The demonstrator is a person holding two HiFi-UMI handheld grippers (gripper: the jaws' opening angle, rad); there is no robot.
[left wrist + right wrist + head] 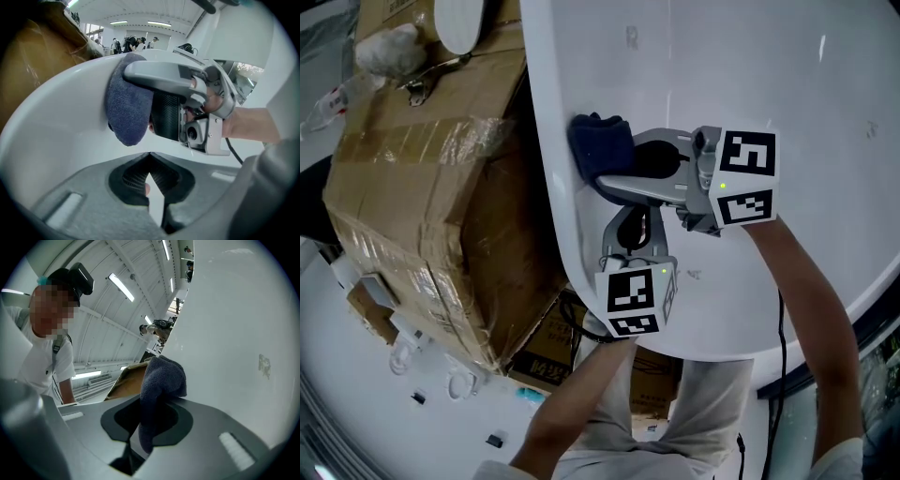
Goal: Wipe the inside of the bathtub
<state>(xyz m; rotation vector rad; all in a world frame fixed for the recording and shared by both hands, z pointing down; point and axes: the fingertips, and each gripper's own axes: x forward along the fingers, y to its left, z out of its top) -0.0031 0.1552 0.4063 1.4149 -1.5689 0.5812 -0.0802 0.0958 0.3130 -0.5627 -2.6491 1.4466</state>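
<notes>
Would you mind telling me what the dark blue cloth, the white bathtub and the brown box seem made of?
The dark blue cloth looks like terry or microfibre: fuzzy nap, limp folds. The white bathtub seems glossy acrylic or enamel, given its smooth sheen; I cannot tell which. The brown box is creased cardboard under shiny clear tape.

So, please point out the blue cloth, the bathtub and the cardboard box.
blue cloth (601,145), head view, middle of the bunched fabric.
bathtub (750,56), head view, bare white surface.
cardboard box (403,192), head view, taped brown side.
</notes>
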